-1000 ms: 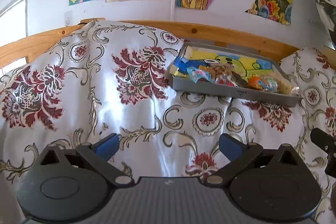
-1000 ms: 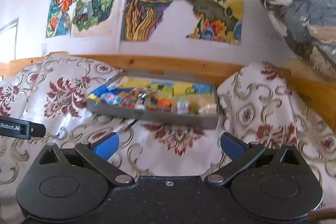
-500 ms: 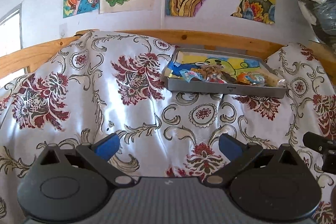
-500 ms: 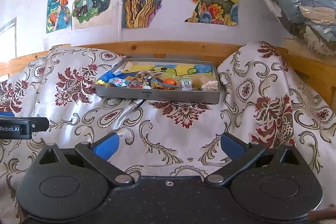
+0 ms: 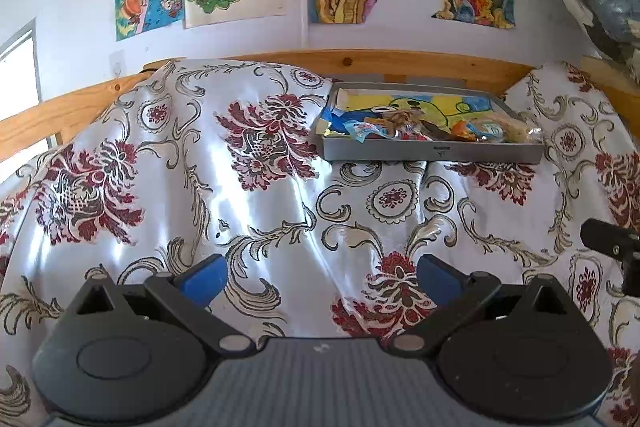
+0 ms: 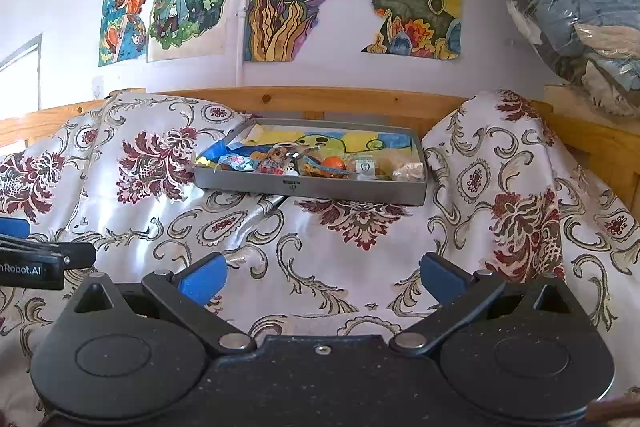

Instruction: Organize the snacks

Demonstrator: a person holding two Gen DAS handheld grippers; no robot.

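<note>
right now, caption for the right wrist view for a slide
Open right gripper faces a grey tray of snacks on a floral cloth.

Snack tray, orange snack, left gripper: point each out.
snack tray (image 6: 344, 189), right wrist view, front wall.
orange snack (image 6: 334, 163), right wrist view, its top.
left gripper (image 5: 320, 277), left wrist view, midway between the open fingertips.
</note>
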